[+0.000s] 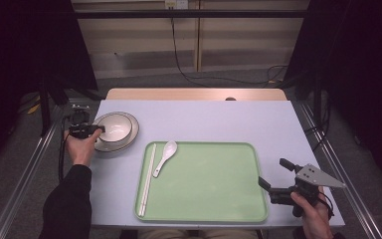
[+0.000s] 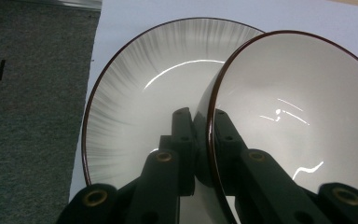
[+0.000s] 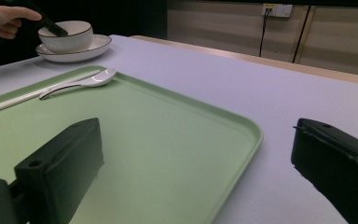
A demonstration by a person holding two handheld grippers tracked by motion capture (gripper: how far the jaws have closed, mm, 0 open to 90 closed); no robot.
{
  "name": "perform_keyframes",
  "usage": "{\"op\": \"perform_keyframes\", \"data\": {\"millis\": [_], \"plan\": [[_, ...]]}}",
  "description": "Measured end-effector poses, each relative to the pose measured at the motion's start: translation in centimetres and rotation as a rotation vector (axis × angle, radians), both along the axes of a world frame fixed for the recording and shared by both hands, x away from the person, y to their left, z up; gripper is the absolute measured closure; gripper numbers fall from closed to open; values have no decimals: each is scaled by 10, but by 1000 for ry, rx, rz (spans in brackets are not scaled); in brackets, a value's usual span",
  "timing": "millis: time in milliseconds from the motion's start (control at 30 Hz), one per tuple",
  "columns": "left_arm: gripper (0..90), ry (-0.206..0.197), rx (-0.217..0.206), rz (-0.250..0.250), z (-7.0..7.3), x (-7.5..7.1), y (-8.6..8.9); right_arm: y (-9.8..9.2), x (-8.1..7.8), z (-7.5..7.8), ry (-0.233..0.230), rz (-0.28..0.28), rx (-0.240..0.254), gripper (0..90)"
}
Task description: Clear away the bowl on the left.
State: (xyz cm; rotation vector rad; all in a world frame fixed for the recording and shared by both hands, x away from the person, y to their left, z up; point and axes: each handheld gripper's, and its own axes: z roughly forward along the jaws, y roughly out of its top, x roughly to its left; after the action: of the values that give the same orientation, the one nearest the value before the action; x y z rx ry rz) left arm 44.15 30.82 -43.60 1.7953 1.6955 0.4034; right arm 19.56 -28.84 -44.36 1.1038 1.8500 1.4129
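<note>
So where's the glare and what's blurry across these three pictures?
Left gripper view: bright curved glints on the bowl and plate, and the jaws close to the lens look soft. Right gripper view: its near jaws are blurred, the tray evenly lit. High view: table lit, surroundings dark.

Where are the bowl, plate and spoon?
bowl [image 2: 303, 107], left gripper view, inner wall.
plate [image 2: 140, 79], left gripper view, ribbed inside.
spoon [image 1: 169, 148], high view, its scoop.
</note>
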Motion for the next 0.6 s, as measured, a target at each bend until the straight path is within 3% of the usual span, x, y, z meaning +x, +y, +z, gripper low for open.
{"op": "perform_keyframes", "data": {"millis": [600], "plan": [[818, -25, -4, 18, 9, -6, 4, 0, 0, 0, -2, 3, 2, 20]]}}
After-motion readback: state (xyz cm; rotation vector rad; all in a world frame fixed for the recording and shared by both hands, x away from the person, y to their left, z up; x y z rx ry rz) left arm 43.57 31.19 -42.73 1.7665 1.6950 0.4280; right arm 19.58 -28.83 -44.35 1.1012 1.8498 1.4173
